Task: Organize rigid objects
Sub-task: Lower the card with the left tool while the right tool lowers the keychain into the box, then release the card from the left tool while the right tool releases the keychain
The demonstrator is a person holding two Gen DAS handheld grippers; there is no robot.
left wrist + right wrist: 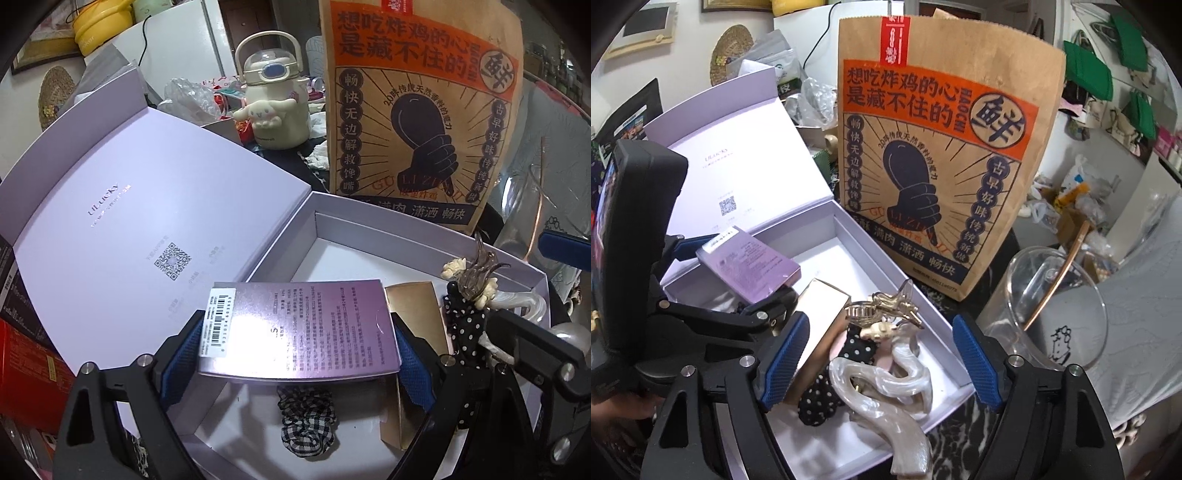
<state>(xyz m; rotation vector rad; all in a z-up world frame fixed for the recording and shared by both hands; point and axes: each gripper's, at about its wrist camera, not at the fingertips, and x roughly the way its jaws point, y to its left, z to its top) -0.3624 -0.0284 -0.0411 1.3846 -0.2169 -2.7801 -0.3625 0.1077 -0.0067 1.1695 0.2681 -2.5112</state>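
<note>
My left gripper (pixel 295 354) is shut on a flat purple carton (pixel 299 328) and holds it over the open white gift box (pixel 369 236). The carton also shows in the right wrist view (pixel 750 262), held by the left gripper (pixel 735 277). In the box lie a gold carton (pixel 417 314), a checked scrunchie (pixel 306 424), a polka-dot scrunchie (pixel 820 395), a pearly hair claw (pixel 886 380) and a gold hair claw (pixel 882 310). My right gripper (pixel 879 369) is open and empty, just above the hair claws at the box's near right end.
The box lid (pixel 129 229) stands open to the left. A tall printed paper bag (pixel 945 155) stands right behind the box. A clear glass jug (pixel 1052 314) stands to the right. A cream bottle with a handle (pixel 273 99) and clutter lie behind.
</note>
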